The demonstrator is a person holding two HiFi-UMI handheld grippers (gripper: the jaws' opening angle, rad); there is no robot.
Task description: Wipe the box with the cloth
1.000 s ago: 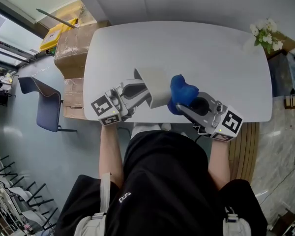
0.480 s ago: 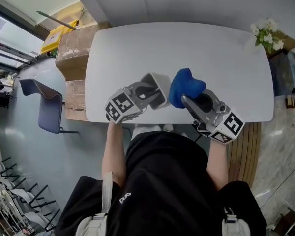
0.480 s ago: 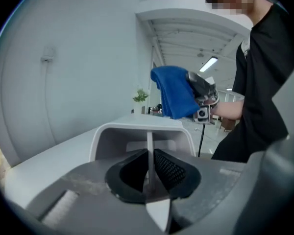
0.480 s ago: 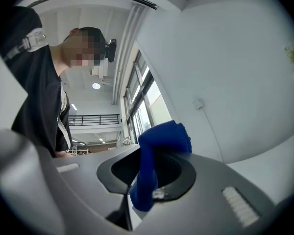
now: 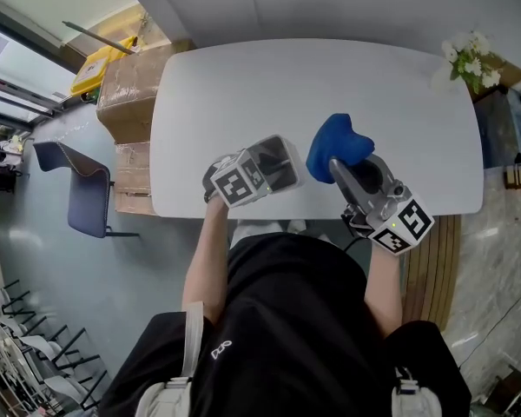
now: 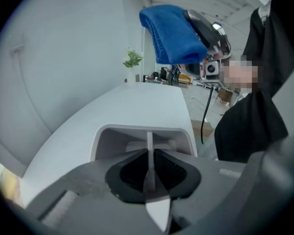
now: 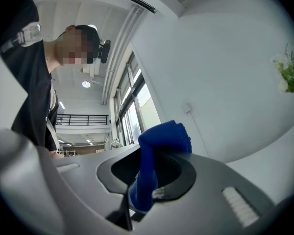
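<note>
Your left gripper (image 5: 265, 174) is pinching the box (image 5: 286, 150). Its two jaws are pressed on one thin wall of the box, one jaw inside and one outside. You can see this best in the left gripper view, where the wall stands straight up between the jaws of the left gripper (image 6: 149, 163).

The box (image 6: 137, 127) is white and open, and its open side faces that camera. Inside it you can see only its bare walls and the one jaw. The box is over the front part of the table (image 5: 330, 85), close to the edge nearest you. I cannot tell if its bottom sits on the table or hangs just above it.

Your right gripper (image 5: 340, 168) is pinching the cloth (image 5: 337, 142). The cloth is blue and bunched up, and it sticks out past the jaws. In the right gripper view the cloth (image 7: 161, 138) runs down between the jaws of the right gripper (image 7: 132, 204), which squeeze it tight. The cloth is up above the table, on the right side of the box. It is near the box but does not touch it.

On the far right corner of the table there are flowers (image 5: 467, 59). Brown cartons (image 5: 126, 81) stand on the floor by the left end of the table, and a chair (image 5: 82, 189) is on the floor beside them.
</note>
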